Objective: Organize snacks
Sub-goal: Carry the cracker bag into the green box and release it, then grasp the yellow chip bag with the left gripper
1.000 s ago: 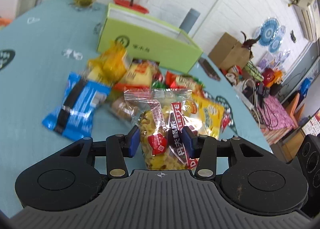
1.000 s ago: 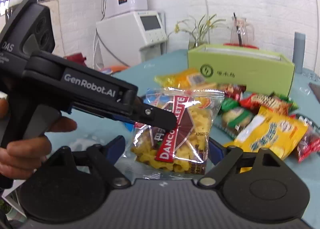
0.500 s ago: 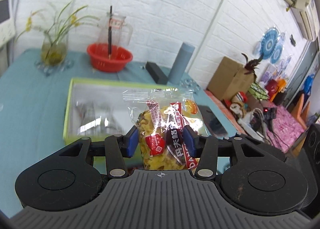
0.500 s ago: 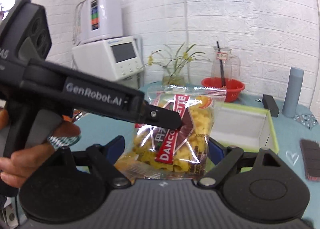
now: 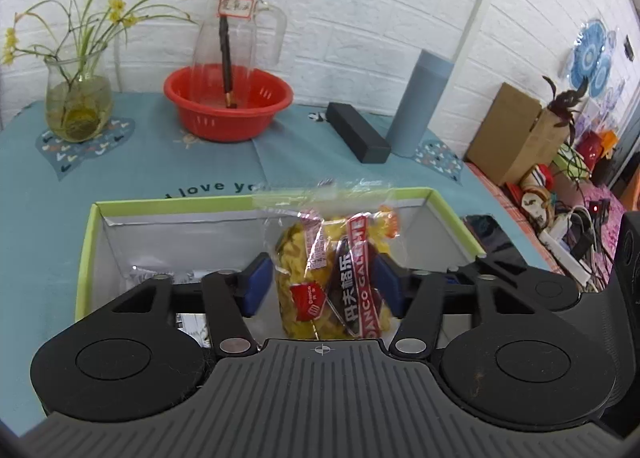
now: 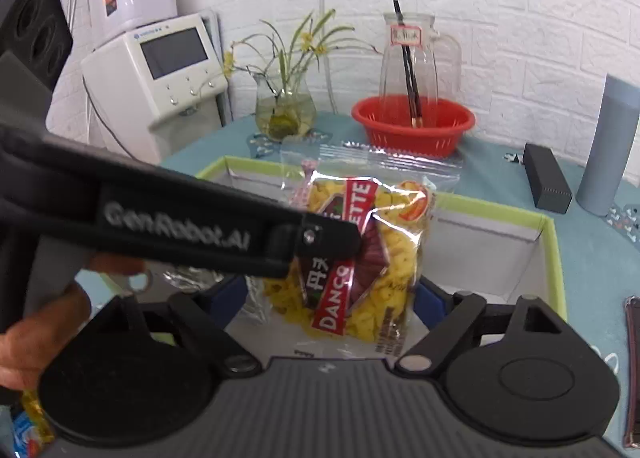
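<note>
Left wrist view: left tool is over the green-rimmed box, which sits on the bench w/ a teal cloth. Snack bag, clear plastic w/ yellow pieces and a red label, hangs upright between the blue pads. Jaws are opening; a gap shows on the left pad's side, and the right pad is at the bag's edge, can't tell if it touches. Bag's lower part is inside the box opening, its top seal rises above the far rim. A silver packet lies on the box floor at left. Behind the box: red bowl w/ a glass jug standing in it, glass vase w/ a plant, black bar-shaped box, grey cylinder.

Right wrist view: right tool has its jaws wide apart, one each side of the same snack bag; pads sit clear of it, not gripping. The left tool's black arm reaches in from the left, its tip against the bag's upper part. A hand holds that tool's handle at lower left. Box is below and behind the bag. White machine w/ a screen stands at the bench's far left end.
</note>
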Available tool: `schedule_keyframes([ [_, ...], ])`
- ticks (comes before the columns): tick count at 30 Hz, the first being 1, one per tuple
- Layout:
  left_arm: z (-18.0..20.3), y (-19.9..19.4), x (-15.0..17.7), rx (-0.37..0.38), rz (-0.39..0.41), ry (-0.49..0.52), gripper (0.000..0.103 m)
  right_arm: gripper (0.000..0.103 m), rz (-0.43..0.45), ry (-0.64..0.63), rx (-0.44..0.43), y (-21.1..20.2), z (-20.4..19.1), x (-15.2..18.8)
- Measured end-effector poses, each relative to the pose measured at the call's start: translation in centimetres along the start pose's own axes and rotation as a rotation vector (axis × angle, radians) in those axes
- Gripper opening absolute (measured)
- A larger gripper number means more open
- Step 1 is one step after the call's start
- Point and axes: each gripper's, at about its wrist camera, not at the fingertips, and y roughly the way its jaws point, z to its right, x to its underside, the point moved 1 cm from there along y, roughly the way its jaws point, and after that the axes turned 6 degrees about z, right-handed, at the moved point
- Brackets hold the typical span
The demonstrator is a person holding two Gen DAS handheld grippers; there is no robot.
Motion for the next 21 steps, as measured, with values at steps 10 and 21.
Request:
schedule_keyframes([
  [10, 4.4, -11.2, 1.9, 0.109, 0.164, 0.077, 0.072, 0.093, 0.262, 0.014, 0.06, -14.5, -2.1, 1.0],
  [21, 9.2, -17.6, 16.8, 0.261, -0.001, 0.123, 0.066, 0.093, 0.173, 0.198, 0.128, -26.0, -10.0, 18.4],
])
